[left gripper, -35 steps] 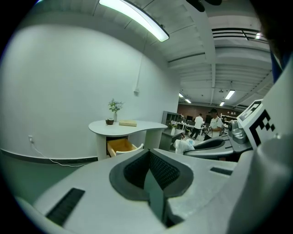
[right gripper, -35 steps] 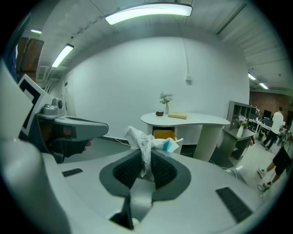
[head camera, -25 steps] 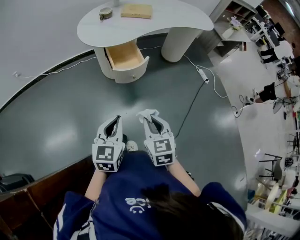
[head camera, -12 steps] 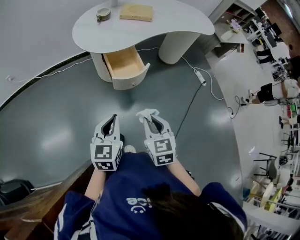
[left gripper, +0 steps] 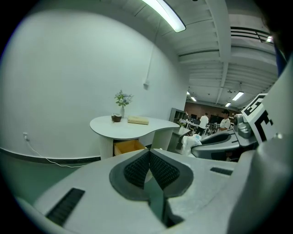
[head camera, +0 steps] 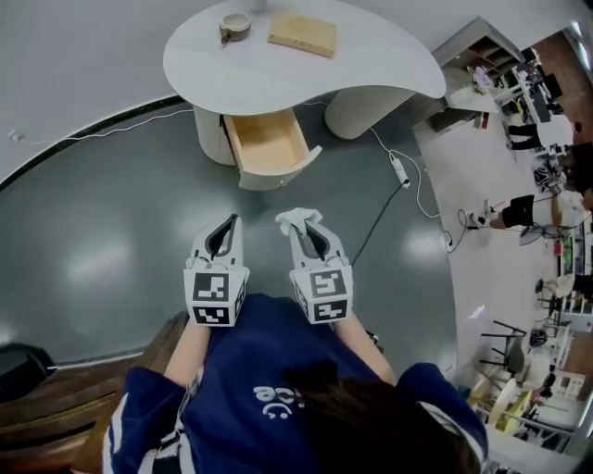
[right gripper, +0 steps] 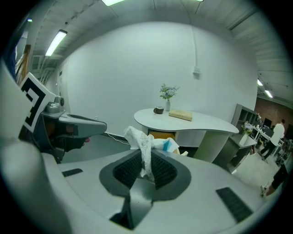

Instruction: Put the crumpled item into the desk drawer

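Note:
A crumpled white tissue with a blue patch (right gripper: pixel 146 141) sticks up from between the pads of my right gripper (head camera: pixel 305 227), which is shut on it; the crumpled tissue (head camera: pixel 296 218) shows white at the jaw tips in the head view. My left gripper (head camera: pixel 223 229) hangs beside it, shut with nothing between its pads (left gripper: pixel 137 168). Ahead stands a white curved desk (head camera: pixel 371 51) with its wooden drawer (head camera: pixel 270 145) pulled out and open, empty inside. In both gripper views the drawer (left gripper: pixel 129 146) sits under the desk top, some way ahead of the jaws.
On the desk lie a wooden block (head camera: pixel 303 34) and a small bowl (head camera: pixel 235 26); a vase of flowers (right gripper: pixel 167 95) stands there too. A power strip and cable (head camera: pixel 400 170) trail on the grey floor to the right. Shelving and people (head camera: pixel 533 202) are far right. A dark wooden edge (head camera: pixel 83 389) lies behind left.
The desk and its open drawer have shifted rightward and nearer in the head view. Both grippers keep their places, with the right one holding the tissue throughout.

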### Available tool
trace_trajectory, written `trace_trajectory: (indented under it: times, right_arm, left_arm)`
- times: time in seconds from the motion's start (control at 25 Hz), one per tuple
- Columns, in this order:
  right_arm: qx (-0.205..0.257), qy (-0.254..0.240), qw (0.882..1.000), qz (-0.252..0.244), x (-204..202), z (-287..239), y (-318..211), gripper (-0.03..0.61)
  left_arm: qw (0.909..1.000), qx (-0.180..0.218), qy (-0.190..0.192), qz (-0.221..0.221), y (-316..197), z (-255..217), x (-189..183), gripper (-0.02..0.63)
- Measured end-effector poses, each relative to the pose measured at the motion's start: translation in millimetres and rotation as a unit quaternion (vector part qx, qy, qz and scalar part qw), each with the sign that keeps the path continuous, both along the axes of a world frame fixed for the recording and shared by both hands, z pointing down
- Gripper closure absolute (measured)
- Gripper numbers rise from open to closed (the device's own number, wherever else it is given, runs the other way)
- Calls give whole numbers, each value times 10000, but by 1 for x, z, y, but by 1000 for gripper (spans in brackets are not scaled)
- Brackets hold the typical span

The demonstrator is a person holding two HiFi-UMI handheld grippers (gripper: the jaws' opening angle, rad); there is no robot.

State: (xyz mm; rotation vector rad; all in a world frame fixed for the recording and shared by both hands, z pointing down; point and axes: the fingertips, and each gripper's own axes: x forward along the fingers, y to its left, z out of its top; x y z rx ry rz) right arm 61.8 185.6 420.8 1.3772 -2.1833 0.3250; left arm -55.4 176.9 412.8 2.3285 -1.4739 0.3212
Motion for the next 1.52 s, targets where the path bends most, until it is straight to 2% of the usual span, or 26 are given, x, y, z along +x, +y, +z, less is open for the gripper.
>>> trace_trajectory:
  times: [0.16,0.44,0.8,1.24,1.52]
  right_arm:
    - [3,130,9999,-39,-21,2,-21,511]
    - [-95,248,9994,204,-31,11,-40,511]
    - [-100,78,9977,668,-17,12,-68,511]
    - [-168,-101,9977,648,11,19,-130,511]
    - [-452,-192,9985,222,28,30,-182,511]
  left_arm:
    - [10000,-52,42,13,-24,6,-21,610]
    - [9997,-6,19,252,-57,4,-36,610]
    - [9982,-125,5,581,-76,6,-27,610]
    - [9993,-262,-183,176,-130,16,-26,611]
    - [9983,-522,-213,-124,-170,25,-3,611]
